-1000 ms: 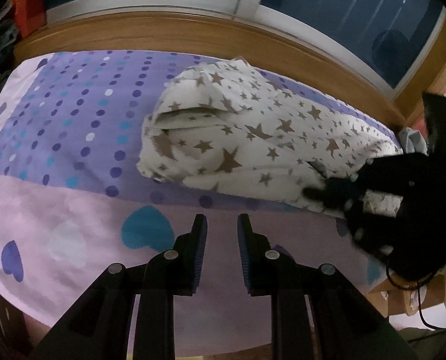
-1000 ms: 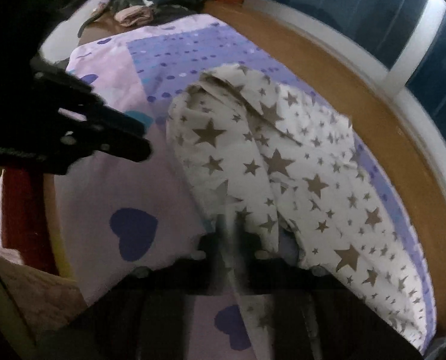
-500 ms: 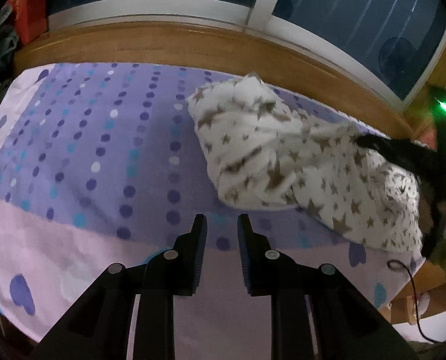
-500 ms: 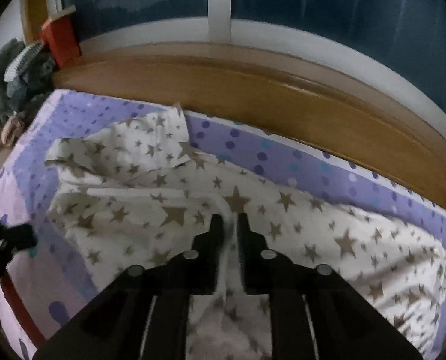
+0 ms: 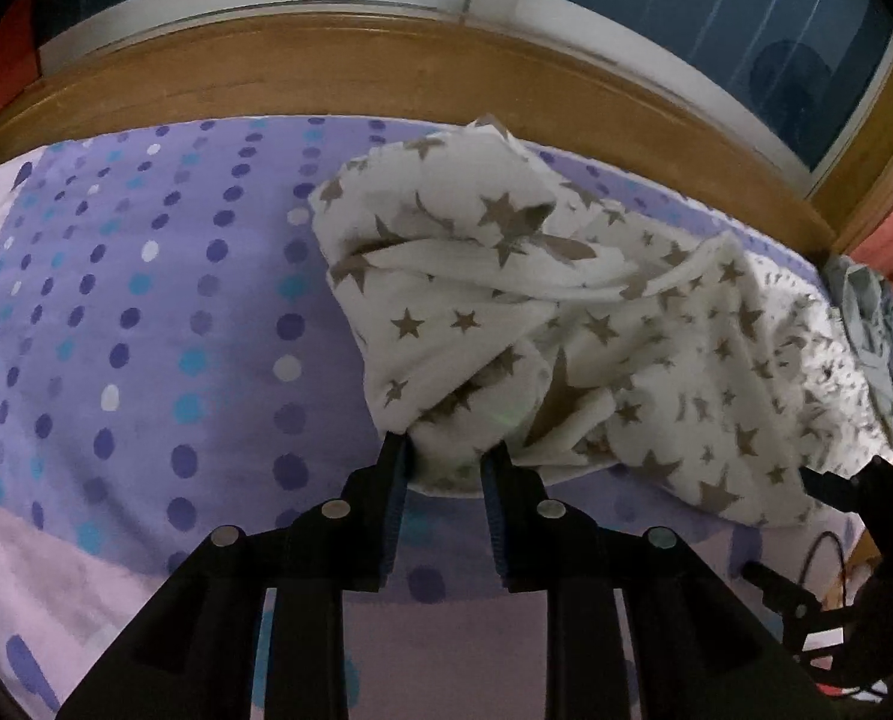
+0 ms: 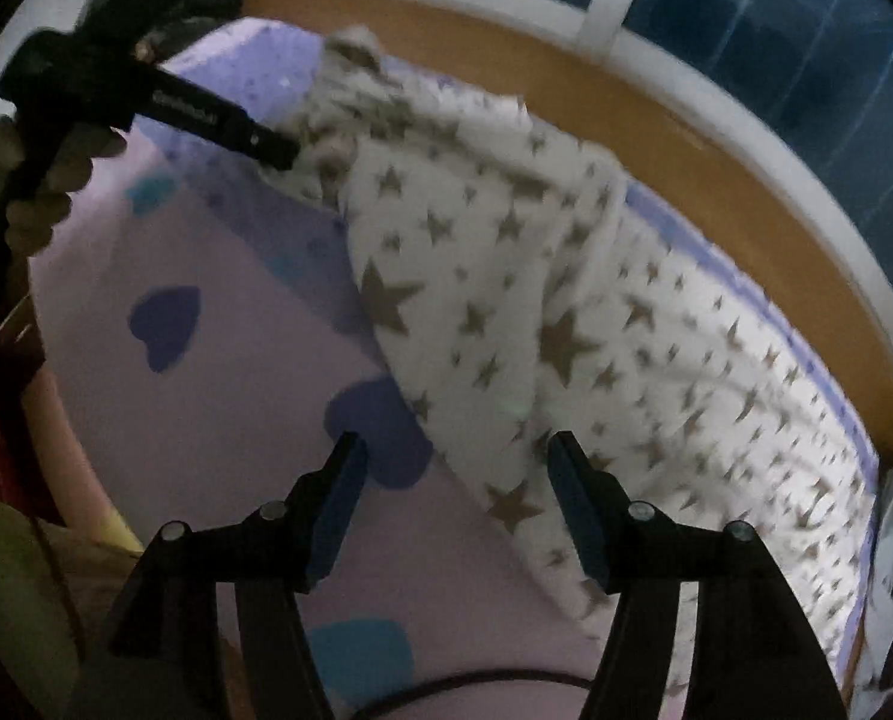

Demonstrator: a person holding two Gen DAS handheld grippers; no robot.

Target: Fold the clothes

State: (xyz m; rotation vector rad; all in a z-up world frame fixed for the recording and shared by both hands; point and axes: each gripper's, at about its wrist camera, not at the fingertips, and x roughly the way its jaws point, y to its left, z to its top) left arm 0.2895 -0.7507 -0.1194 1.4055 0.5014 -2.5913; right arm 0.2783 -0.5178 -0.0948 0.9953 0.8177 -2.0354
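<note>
Left wrist: star-print garment bunched between left tool pads; right tool opening, empty.

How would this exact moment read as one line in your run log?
task: fold clothes | left gripper: at edge of star-print garment | right gripper: jaws opening, nothing gripped | surface: bedsheet

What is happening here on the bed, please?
A person is folding a star-patterned garment on a bed sheet with dots and hearts, holding a gripper in each hand. The left gripper has a bunched edge of the cloth between its fingers. The right gripper is opening, its jaws wide apart over the cloth's near edge and not pinching it. The garment lies crumpled, not yet folded neatly.
</note>
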